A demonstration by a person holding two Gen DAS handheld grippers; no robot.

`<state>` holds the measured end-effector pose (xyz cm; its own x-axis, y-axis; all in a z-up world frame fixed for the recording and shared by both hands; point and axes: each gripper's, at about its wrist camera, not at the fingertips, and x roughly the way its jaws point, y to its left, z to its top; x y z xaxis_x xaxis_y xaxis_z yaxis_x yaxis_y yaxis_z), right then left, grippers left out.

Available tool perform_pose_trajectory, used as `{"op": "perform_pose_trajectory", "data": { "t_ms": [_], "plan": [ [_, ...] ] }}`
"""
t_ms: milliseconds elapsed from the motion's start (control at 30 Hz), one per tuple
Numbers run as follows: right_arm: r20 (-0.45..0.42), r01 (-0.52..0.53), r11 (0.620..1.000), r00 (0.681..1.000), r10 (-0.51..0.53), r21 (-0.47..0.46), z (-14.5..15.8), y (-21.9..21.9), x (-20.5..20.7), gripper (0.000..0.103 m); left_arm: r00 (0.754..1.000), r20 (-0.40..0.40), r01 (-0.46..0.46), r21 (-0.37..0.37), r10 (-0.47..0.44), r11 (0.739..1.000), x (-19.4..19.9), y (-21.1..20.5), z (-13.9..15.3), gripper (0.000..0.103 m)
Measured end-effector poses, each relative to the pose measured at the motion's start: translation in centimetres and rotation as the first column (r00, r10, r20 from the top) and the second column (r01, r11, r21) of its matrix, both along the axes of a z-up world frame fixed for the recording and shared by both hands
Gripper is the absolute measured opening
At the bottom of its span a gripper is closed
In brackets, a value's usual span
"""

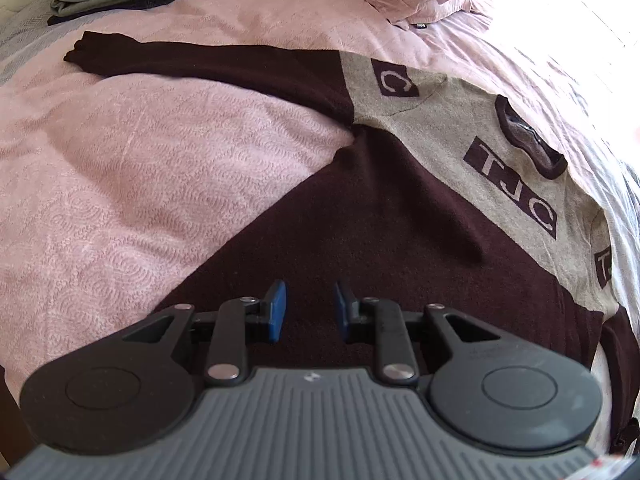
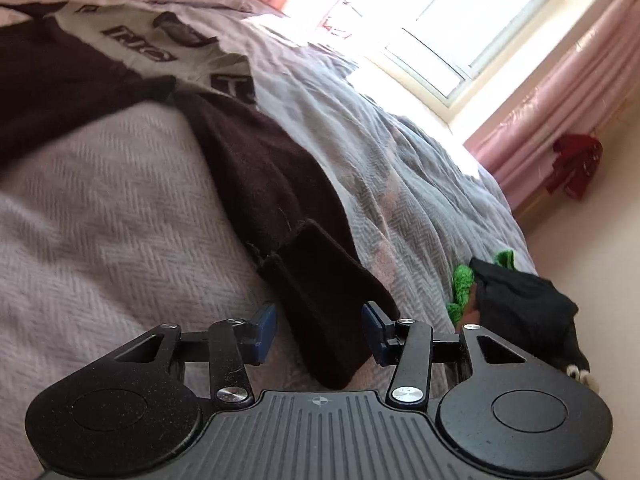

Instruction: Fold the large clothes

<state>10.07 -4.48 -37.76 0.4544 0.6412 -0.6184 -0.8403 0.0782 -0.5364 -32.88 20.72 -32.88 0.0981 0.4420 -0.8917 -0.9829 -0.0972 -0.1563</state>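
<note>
- Left gripper [image 1: 309, 312]: jaws slightly apart, nothing between the pads; sweater [image 1: 360, 232] spread flat on the bedspread [image 1: 120, 160] directly beneath and ahead.
- Right gripper [image 2: 319, 332]: jaws apart, sweater cuff [image 2: 320, 300] lying between them, pads not pressing it.

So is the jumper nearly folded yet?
Not yet. The jumper lies spread flat on the bed, one sleeve stretched out. The right gripper has the other sleeve's cuff between its fingers. The left gripper holds nothing. All folds remain.
</note>
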Motion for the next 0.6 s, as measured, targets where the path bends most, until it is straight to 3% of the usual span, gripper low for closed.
{"op": "perform_pose_trajectory", "data": {
  "t_ms": [33,67,100,133,167,200,267,300,333,367,400,433,467,500,567,600],
  "plan": [
    [-0.026,-0.011,1.000,1.000,0.011,-0.011,-0.2,0.2,0.6,0.001,1.000,-0.004,0.008,0.000,-0.008,1.000,0.1,0.0,0.0,0.021],
    [-0.074,0.025,1.000,0.997,-0.024,0.008,0.2,0.3,1.6,0.001,1.000,-0.009,0.015,0.003,-0.015,1.000,0.2,-0.1,0.1,0.021],
    [-0.173,0.122,0.988,0.979,-0.105,0.091,1.5,-0.4,3.1,0.001,1.000,-0.007,0.019,0.011,-0.019,1.000,0.2,-0.1,0.4,0.021],
    [-0.329,0.262,0.949,0.924,-0.195,0.174,3.1,-1.6,5.1,0.001,1.000,-0.004,0.024,0.020,-0.024,1.000,0.0,-0.1,0.6,0.021],
    [-0.492,0.428,0.873,0.826,-0.273,0.233,4.3,-3.3,7.5,0.001,0.999,-0.006,0.031,0.029,-0.031,0.999,-0.1,-0.1,0.8,0.021],
    [-0.656,0.625,0.736,0.673,-0.341,0.259,5.1,-6.0,10.0,0.001,0.999,-0.012,0.035,0.033,-0.034,0.999,-0.3,-0.1,0.9,0.021],
    [-0.841,0.859,0.480,0.386,-0.381,0.177,4.3,-10.8,13.5,0.001,0.999,-0.006,0.037,0.029,-0.037,0.999,-0.8,-0.2,0.8,0.021],
    [-0.884,0.909,0.405,0.268,-0.384,0.099,3.1,-12.3,14.6,0.001,0.999,-0.001,0.039,0.021,-0.039,0.999,-1.0,-0.2,0.5,0.021],
    [-0.894,0.925,0.381,0.187,-0.407,0.021,1.8,-12.8,15.5,0.001,0.999,0.000,0.044,0.011,-0.044,0.999,-1.0,-0.3,0.2,0.021],
    [-0.881,0.928,0.369,0.133,-0.454,-0.050,0.5,-12.9,16.1,0.002,0.999,-0.006,0.050,0.001,-0.050,0.999,-1.0,-0.4,-0.1,0.021],
    [-0.860,0.926,0.366,0.116,-0.497,-0.086,-0.1,-12.6,16.4,0.006,0.998,-0.012,0.060,-0.007,-0.060,0.998,-0.9,-0.5,-0.3,0.021],
    [-0.841,0.916,0.387,0.126,-0.526,-0.105,-0.3,-12.2,16.7,0.009,0.997,-0.017,0.075,-0.013,-0.076,0.997,-0.8,-0.7,-0.5,0.021],
    [-0.805,0.909,0.402,0.158,-0.571,-0.107,0.3,-11.5,16.6,0.024,0.995,-0.024,0.099,-0.012,-0.099,0.995,-0.7,-1.0,-0.6,0.021],
    [-0.754,0.915,0.395,0.201,-0.625,-0.084,1.4,-10.8,16.2,0.048,0.991,-0.036,0.128,-0.005,-0.128,0.992,-0.6,-1.1,-0.5,0.021],
    [-0.638,0.921,0.388,0.301,-0.709,0.003,3.7,-9.5,14.4,0.055,0.980,-0.070,0.186,0.009,-0.185,0.983,-0.4,-1.3,-0.3,0.021],
    [-0.576,0.904,0.425,0.373,-0.727,0.049,4.9,-8.1,13.0,0.055,0.975,-0.076,0.212,0.008,-0.210,0.977,-0.3,-1.2,-0.2,0.021]
  ]
}}
